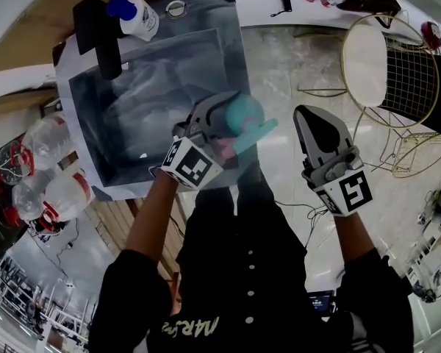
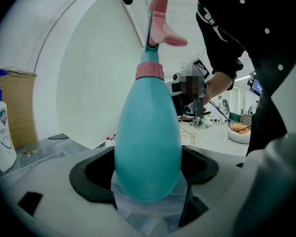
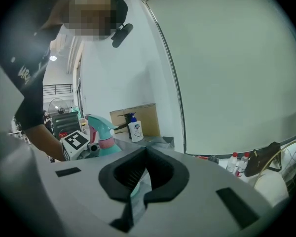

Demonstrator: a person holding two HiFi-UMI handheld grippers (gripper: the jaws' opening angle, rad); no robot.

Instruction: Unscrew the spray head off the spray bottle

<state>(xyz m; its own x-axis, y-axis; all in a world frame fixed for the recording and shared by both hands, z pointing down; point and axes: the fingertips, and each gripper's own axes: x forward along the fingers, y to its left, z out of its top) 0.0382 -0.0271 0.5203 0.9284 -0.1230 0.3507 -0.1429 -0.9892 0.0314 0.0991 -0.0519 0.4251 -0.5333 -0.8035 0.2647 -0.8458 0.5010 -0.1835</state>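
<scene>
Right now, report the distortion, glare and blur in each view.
Head view: fisheye bends the sink edges, with pale glare in its basin. Left gripper view: dark vignette, and the close spray bottle bulges large. Right gripper view: vignette too, and the wall seam bows into a curve.

I had the left gripper (image 1: 208, 122) out in front of my chest, pointed forward and a little to the right, its marker cube (image 1: 191, 164) facing up just ahead of my bare left forearm (image 1: 151, 212). Its jaws stood wide apart. The spray bottle (image 2: 148, 137) lay between them with dark gaps on both sides, so the pads were not pressing on it. My right gripper (image 1: 309, 120) was near it on the right, apart from it, pointing forward. Its own cube (image 1: 349, 191) sat over my right forearm (image 1: 351, 234). Its jaws were together with nothing between them. Black sleeves covered both my upper arms.
</scene>
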